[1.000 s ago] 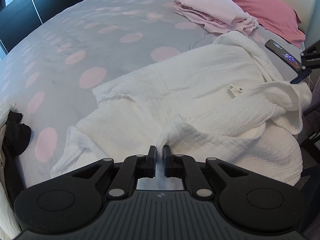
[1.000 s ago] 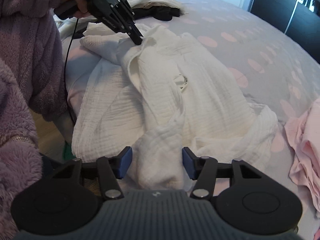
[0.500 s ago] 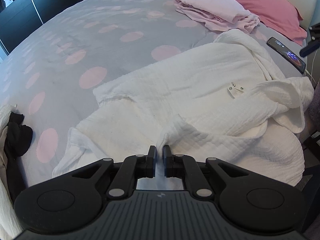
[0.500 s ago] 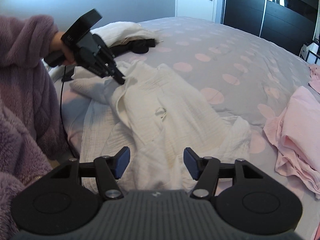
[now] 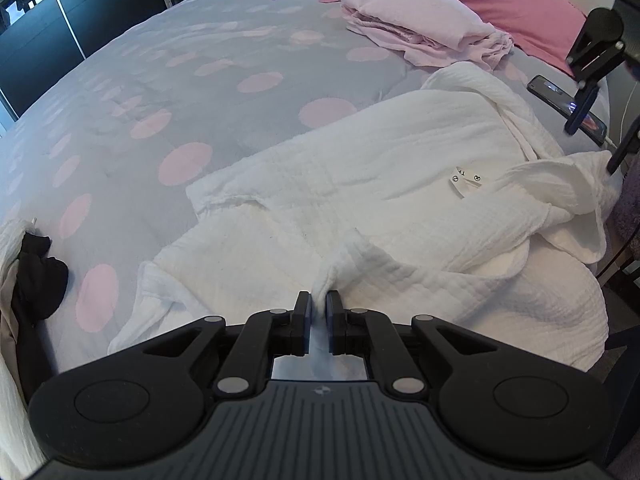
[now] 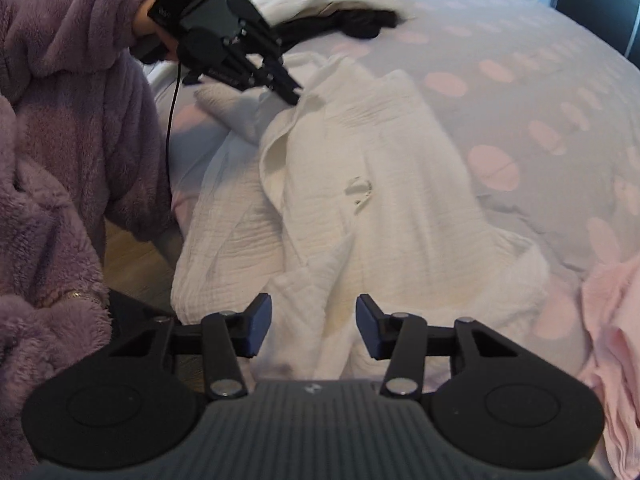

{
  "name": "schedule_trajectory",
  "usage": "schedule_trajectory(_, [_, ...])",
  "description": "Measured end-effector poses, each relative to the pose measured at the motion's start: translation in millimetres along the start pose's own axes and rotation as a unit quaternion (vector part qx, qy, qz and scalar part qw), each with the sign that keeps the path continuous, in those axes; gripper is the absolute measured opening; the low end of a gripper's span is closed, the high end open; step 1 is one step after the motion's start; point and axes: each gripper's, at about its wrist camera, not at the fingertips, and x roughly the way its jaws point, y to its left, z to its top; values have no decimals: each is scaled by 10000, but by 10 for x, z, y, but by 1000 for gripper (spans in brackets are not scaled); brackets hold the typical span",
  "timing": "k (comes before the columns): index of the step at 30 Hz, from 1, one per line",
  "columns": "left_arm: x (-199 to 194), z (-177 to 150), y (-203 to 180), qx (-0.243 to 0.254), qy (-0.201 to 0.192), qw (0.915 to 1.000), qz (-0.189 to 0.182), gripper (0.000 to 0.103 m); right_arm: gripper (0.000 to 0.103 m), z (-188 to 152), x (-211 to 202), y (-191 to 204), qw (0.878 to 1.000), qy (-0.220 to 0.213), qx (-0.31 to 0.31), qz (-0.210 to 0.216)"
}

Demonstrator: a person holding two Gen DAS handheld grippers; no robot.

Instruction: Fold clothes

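Garment (image 5: 372, 184) count: one white, crinkled-weave piece lies spread and rumpled over the near edge of the grey bedspread (image 5: 208, 80) with pink dots, one small care tag (image 5: 466, 180) on its upper face. Two black grippers work it: the left gripper (image 5: 318, 304) is clenched on a pinched ridge of the white cloth near one end, while the right gripper (image 6: 310, 320) is released, its blue-padded fingers (image 6: 258, 326) spread wide above a bunched fold at the other end. One folded pale-pink pile (image 5: 424, 30), one dark-pink pillow (image 5: 508, 10), one phone (image 5: 566, 108) and one black crumpled cloth (image 5: 38, 272) also sit on the bed.
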Motion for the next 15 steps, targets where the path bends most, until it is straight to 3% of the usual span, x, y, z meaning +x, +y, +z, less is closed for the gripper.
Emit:
schedule_trajectory(3, [-8,-14,7,-3,-35,10000,-22,5,46,0,251,-70,9996,210,126,167])
schedule_trajectory(4, [-15,-17,8,0,-56,10000,-33,5,24,-7,307,-77,9991,258,187,266])
schedule_trajectory(5, [-25,-23,10,14,-86,9999,-57,5,10,-20,333,-67,9988,250,229,356])
schedule_trajectory(9, [-99,-38,9,256,-328,9984,-383,9,7,-156,199,8,9986,-176,398,308])
schedule_trajectory(11, [-112,-26,-11,481,-344,9965,-592,28,7,-258,122,15,9974,-293,634,165])
schedule_trajectory(13, [-111,5,-45,716,-324,9942,-729,39,7,-369,62,24,9943,-471,951,96])
schedule_trajectory(15, [-106,47,-86,951,-311,9918,-799,43,7,-459,42,71,9910,-639,1172,-14])
